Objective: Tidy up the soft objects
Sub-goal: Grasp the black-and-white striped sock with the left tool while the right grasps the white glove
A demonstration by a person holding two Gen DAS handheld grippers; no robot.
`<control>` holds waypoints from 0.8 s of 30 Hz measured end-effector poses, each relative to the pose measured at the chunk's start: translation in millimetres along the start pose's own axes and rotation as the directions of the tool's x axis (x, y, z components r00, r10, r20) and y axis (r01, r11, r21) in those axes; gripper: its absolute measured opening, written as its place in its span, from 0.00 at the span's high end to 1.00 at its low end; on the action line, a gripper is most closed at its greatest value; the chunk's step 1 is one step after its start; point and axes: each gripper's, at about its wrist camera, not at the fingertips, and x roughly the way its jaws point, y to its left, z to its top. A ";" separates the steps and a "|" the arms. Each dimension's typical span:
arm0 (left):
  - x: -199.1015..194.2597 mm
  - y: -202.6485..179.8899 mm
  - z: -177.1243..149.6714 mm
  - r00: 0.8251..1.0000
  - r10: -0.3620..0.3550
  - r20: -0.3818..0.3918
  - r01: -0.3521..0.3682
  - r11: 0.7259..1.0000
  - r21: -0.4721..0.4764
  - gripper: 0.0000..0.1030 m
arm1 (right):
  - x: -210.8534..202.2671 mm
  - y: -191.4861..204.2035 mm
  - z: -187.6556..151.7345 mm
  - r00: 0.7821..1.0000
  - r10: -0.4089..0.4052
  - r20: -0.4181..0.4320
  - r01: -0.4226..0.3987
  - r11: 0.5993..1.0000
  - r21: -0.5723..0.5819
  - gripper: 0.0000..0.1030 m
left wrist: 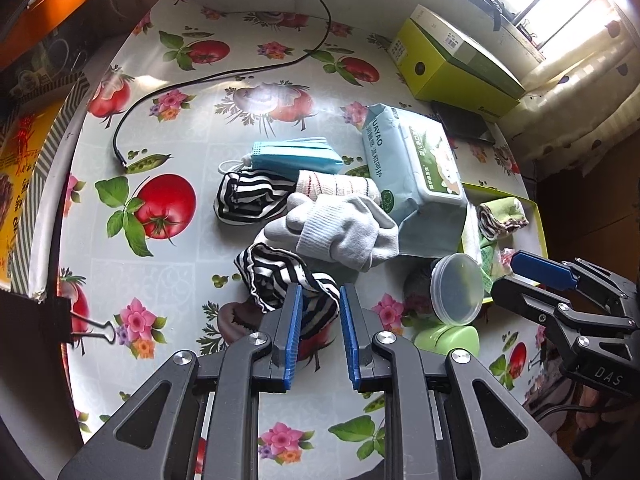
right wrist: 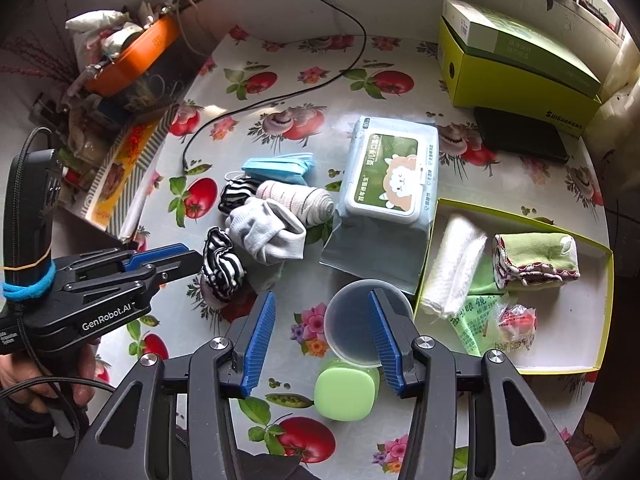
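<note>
Left gripper (left wrist: pixel 320 292) narrowed onto the black-and-white striped sock (left wrist: pixel 280 276), gripping it between the blue pads at the near edge of the soft pile. In that pile: grey sock (right wrist: pixel 268 232), cream rolled cloth (right wrist: pixel 296 196), second striped sock (right wrist: pixel 234 196), blue face masks (right wrist: pixel 280 168), all beside the wet-wipes pack (right wrist: pixel 384 184). Right gripper (right wrist: pixel 322 294) about half open, gripping nothing, its right finger overlapping the clear round tub (right wrist: pixel 348 320); whether touching, cannot tell. Tub leaning on a green case (right wrist: pixel 346 392). Just right of these, the shallow yellow-green box (right wrist: pixel 520 366) holding a white rolled towel (right wrist: pixel 456 264), a green trimmed cloth (right wrist: pixel 536 256), a green printed packet (right wrist: pixel 476 324) and a small red-and-clear wrapped item (right wrist: pixel 516 322).
</note>
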 end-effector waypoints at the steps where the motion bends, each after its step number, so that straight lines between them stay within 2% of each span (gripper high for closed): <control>1: 0.1 3.4 -0.3 1.000 -0.001 0.000 0.001 1.000 -0.012 0.80 | 0.6 1.1 0.2 1.000 0.002 -0.001 -0.002 1.000 -0.004 0.54; 11: 6.8 33.4 -2.5 1.000 0.008 -0.012 -0.009 0.994 -0.109 0.80 | 21.9 18.6 10.2 0.999 0.024 -0.036 -0.027 0.996 -0.085 0.54; 18: 17.2 45.4 -5.4 0.999 -0.012 -0.031 0.007 0.988 -0.152 0.68 | 51.2 37.6 26.7 0.998 0.025 -0.065 -0.037 0.982 -0.184 0.53; 24: 21.0 60.9 -13.1 0.999 -0.021 -0.041 0.013 0.982 -0.191 0.64 | 79.8 55.7 41.2 0.996 0.015 -0.091 -0.041 0.956 -0.289 0.50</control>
